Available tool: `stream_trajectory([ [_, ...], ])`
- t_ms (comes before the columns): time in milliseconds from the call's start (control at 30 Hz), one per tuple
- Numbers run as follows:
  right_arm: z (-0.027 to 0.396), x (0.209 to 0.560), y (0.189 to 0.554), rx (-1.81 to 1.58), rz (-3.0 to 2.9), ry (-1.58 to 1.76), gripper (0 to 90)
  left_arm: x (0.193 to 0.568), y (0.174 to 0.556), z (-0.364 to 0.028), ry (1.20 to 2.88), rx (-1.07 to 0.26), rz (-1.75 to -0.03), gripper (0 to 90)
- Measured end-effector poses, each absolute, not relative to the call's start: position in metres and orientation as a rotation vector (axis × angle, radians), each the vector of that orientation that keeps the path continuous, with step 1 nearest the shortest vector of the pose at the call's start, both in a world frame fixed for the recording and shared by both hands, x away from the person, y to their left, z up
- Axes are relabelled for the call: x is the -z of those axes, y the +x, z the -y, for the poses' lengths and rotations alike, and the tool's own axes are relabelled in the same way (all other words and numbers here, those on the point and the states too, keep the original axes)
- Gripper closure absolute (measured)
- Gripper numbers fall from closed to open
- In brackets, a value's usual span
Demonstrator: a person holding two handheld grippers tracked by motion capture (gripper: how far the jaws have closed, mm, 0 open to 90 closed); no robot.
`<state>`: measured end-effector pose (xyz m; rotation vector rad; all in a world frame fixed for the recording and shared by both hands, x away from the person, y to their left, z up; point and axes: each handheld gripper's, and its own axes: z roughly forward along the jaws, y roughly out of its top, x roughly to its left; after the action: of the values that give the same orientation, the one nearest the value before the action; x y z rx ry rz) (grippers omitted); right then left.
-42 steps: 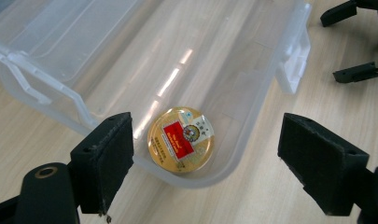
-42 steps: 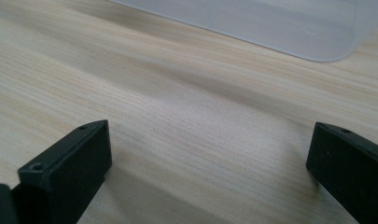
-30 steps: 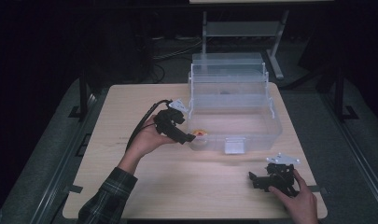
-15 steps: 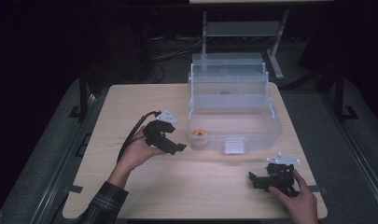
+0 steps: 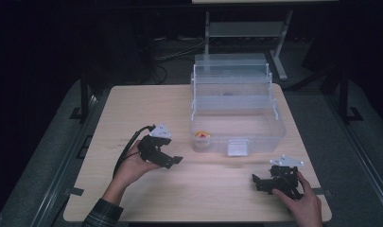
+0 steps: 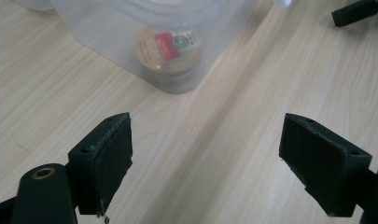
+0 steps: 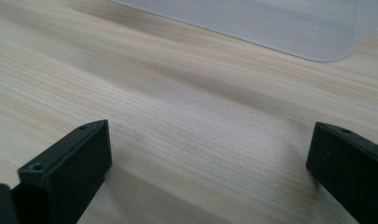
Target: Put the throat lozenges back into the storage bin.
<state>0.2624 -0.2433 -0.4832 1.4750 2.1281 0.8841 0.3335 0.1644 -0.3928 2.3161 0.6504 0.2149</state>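
Left claw (image 5: 172,161) hangs spread and empty just short of the clear plastic box (image 5: 237,126), jaws aimed at its near corner, likely because the small round tin (image 6: 167,48) with the red label now sits inside, straight ahead behind the wall. Right claw (image 5: 258,182) rests low on the wooden table (image 5: 132,109), also spread and empty, box edge ahead of it, seemingly parked out of the way.

Light wood counter (image 5: 217,198) stood on a dark floor. Black cables (image 5: 170,52) lay on the floor behind it. A white metal stand (image 5: 246,28) sat beyond the far edge, near a dark frame post (image 5: 343,90) at right.
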Motion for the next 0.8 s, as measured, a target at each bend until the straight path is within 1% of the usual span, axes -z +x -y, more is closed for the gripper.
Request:
stream_trajectory([
  [467, 0.243, 0.483, 0.262, -0.884, -2.125, 1.478, 0.0, 0.421, 0.312, -0.193, 2.302, -0.257, -0.694, 16.5],
  [667, 0.243, 0.483, 0.262, -0.885, -2.125, 1.478, 0.0, 0.433, 0.304, -0.206, 2.297, -0.270, -0.724, 15.3],
  [800, 0.243, 0.483, 0.262, -0.885, -2.125, 1.478, 0.0, 0.440, 0.298, -0.215, 2.302, -0.275, -0.729, 12.5],
])
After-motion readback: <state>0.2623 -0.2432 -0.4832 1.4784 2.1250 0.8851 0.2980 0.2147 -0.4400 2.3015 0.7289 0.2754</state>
